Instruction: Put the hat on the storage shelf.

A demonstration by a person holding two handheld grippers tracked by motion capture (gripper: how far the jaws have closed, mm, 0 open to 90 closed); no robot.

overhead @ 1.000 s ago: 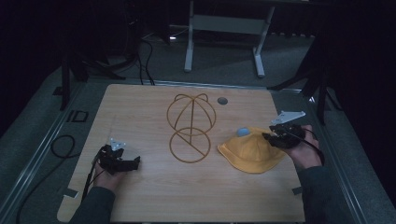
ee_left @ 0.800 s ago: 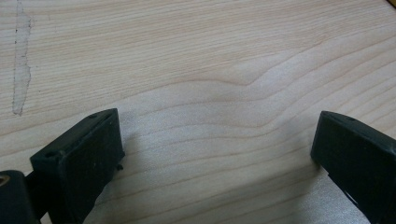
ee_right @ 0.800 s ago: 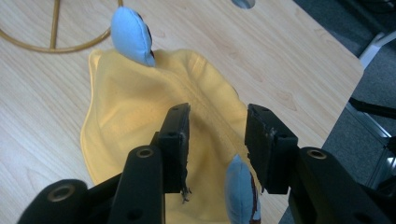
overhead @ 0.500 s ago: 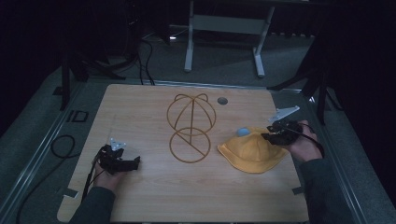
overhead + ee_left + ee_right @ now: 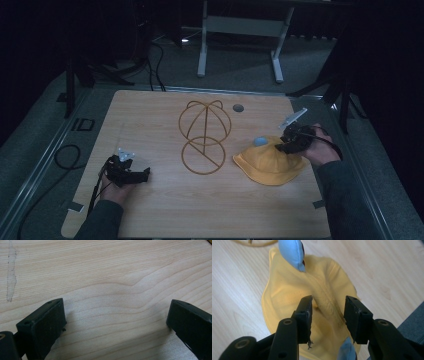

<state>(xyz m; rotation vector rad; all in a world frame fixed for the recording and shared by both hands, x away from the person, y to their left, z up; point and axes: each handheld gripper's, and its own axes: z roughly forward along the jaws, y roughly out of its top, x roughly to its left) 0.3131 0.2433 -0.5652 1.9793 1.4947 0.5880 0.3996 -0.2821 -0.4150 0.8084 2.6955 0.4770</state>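
Observation:
A yellow bucket hat lies on the right part of the wooden table, with a small blue piece at its far edge. My right gripper is at the hat's right side. In the right gripper view its jaws pinch a raised fold of the hat, with a blue piece beyond. A gold wire hat stand lies in the middle of the table. My left gripper rests open on bare wood at the front left, nothing between its jaws.
A small grey round disc sits at the back of the table behind the stand. Cables trail off the left edge. A metal frame leg stands on the floor beyond the table.
My right gripper has shifted a little left and away, onto the hat's crown. The left gripper has stayed in place.

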